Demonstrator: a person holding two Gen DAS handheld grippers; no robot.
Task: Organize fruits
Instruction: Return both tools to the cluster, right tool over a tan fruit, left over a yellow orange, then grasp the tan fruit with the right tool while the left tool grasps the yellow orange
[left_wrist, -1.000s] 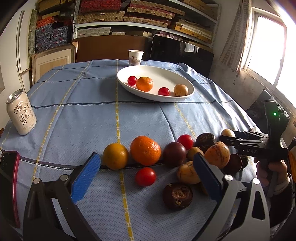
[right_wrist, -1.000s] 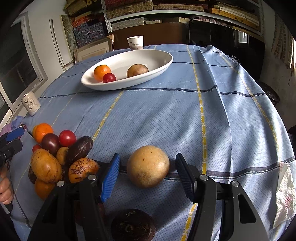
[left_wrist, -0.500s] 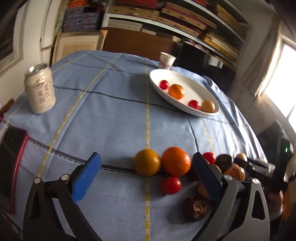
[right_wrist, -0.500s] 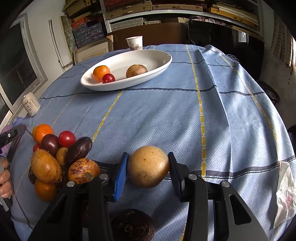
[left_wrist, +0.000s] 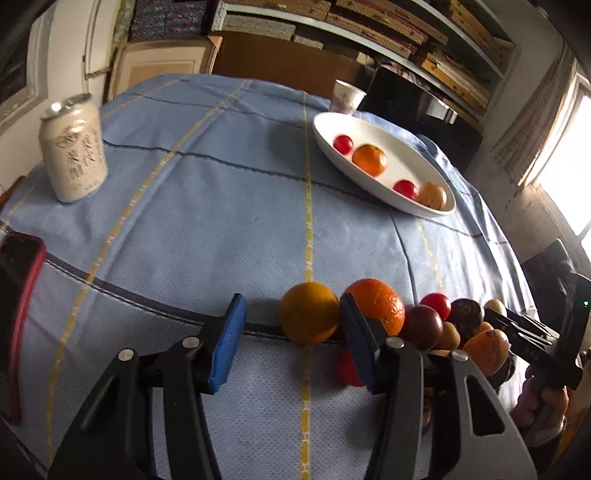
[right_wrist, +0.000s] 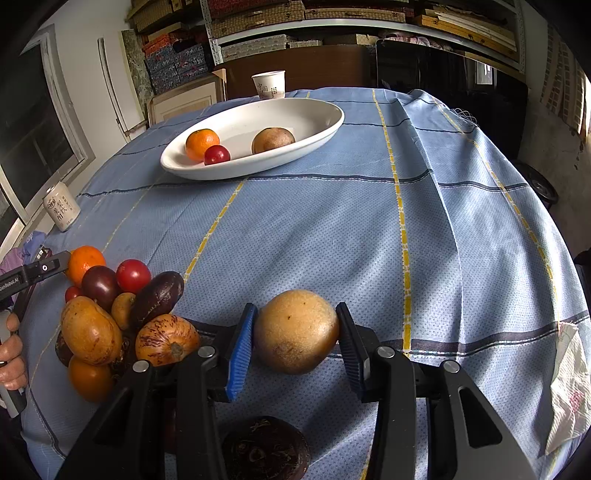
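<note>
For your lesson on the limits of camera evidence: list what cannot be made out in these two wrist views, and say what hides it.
- Left wrist view: the small red fruit is half hidden behind the left gripper's right finger.
- Right wrist view: the dark fruit is cut off by the bottom edge.
- Left wrist view: the print on the can is blurred.
- Right wrist view: the left gripper shows only a tip at the frame edge.

- Left wrist view: low, close over the blue tablecloth (left_wrist: 221, 206), facing the white oval dish (left_wrist: 436, 210).
- Right wrist view: likewise; both share dish (right_wrist: 325, 129) and fruit pile (right_wrist: 122, 314).
</note>
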